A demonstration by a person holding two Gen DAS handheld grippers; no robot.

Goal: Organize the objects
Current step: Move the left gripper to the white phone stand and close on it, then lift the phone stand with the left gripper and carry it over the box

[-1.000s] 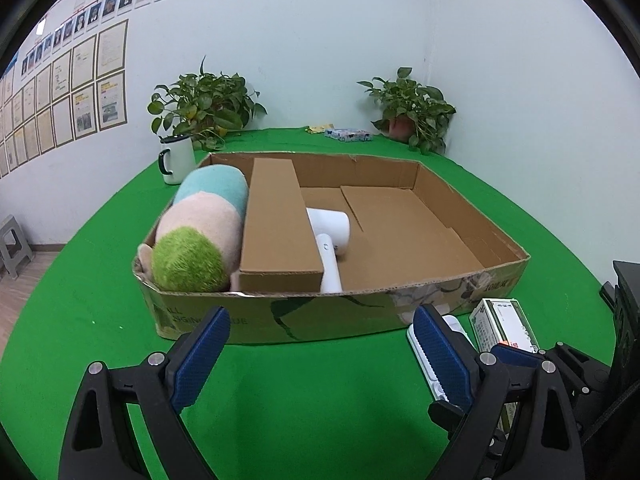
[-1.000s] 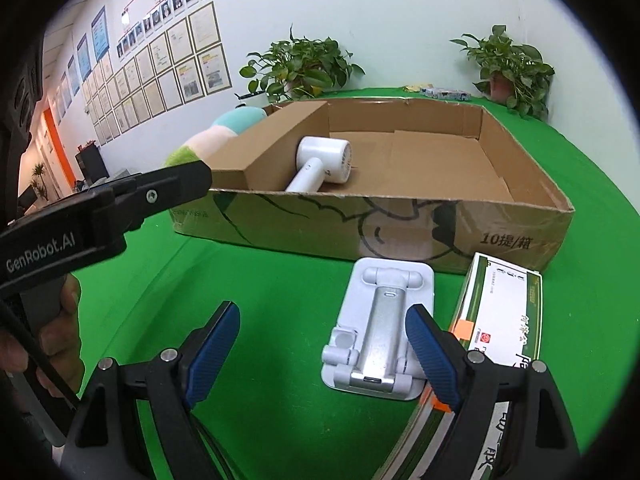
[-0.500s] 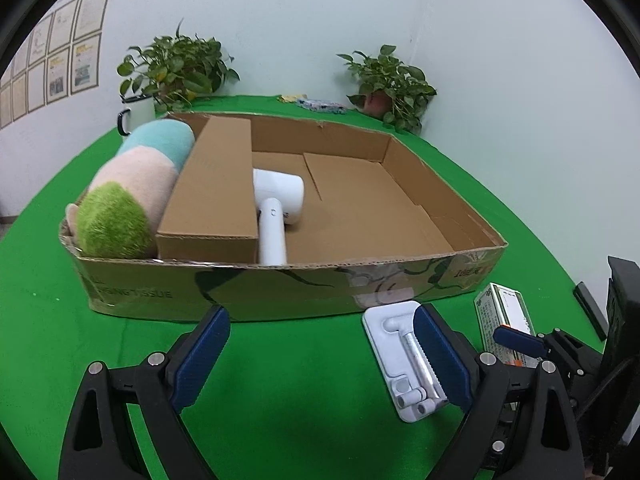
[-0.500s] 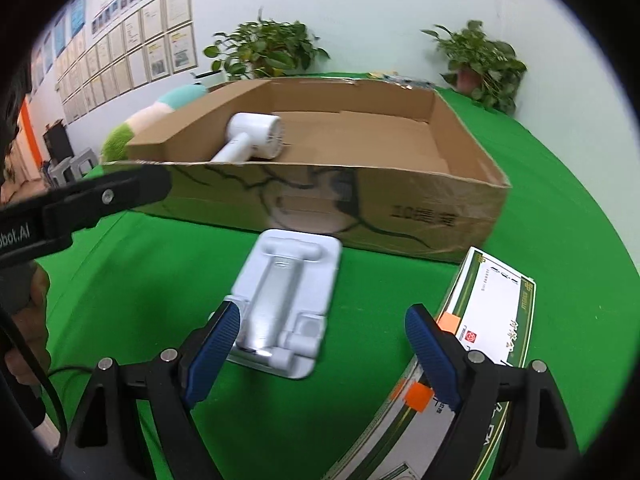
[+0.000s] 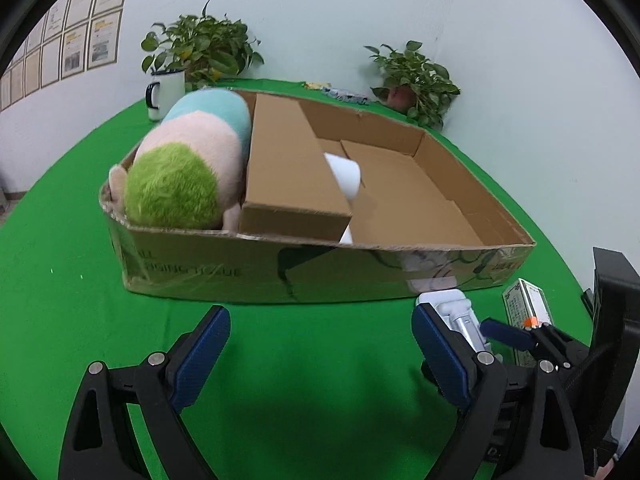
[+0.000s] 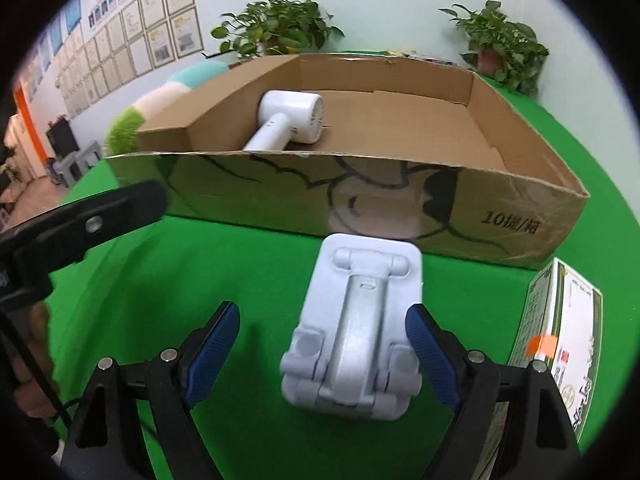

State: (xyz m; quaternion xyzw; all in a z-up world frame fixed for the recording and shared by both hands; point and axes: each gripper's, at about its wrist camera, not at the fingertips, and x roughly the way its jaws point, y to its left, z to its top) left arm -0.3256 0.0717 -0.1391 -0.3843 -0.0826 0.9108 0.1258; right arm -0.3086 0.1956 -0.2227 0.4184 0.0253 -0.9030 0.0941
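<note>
Right tool (image 6: 323, 344) agape around phone stand (image 6: 360, 320)

Green-covered table (image 6: 256, 264) carries: cardboard tray (image 6: 360, 196), white folding stand (image 6: 360, 328), green-white carton (image 6: 560, 328), enamel mug (image 5: 166, 94), two potted plants (image 5: 200, 52) at back.

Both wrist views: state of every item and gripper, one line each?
left gripper: open, empty, above the cloth.
right gripper: open, straddling the stand.
phone stand: folded flat, outside the box.
cardboard box: open-topped.
hair dryer: lying in the box.
plush toy: lying at the box's left end.
green carton: lying flat, outside the box.
mug: upright.
</note>
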